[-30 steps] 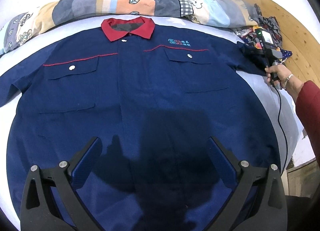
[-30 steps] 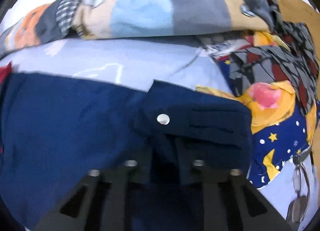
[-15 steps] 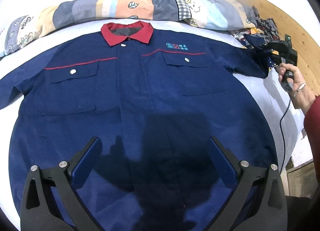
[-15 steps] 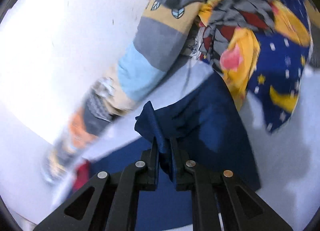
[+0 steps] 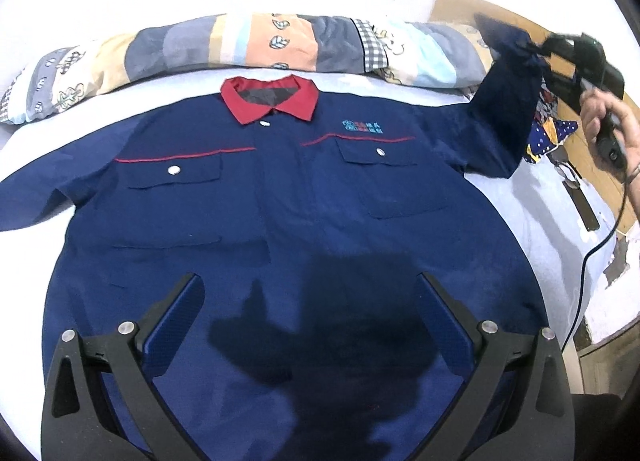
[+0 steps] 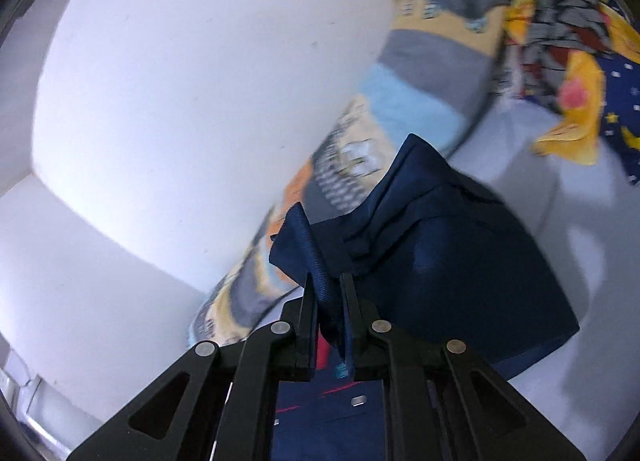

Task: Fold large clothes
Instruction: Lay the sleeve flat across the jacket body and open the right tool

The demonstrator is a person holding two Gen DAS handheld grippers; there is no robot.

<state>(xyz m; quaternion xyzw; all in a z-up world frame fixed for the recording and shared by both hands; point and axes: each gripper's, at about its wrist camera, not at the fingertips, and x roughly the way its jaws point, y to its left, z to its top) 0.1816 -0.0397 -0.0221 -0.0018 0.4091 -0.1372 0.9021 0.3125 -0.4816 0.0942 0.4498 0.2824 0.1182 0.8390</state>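
My right gripper (image 6: 328,293) pinches the shirt (image 5: 280,221) sleeve aloft; left gripper (image 5: 308,321) gapes empty; no fold is laid yet.

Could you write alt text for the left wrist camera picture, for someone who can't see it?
A large navy work shirt with a red collar lies face up on a white bed. At the right, a hand holds the right tool, shut on the shirt's sleeve and lifting it. The left tool hangs open over the hem; a patchwork quilt lies rolled behind.
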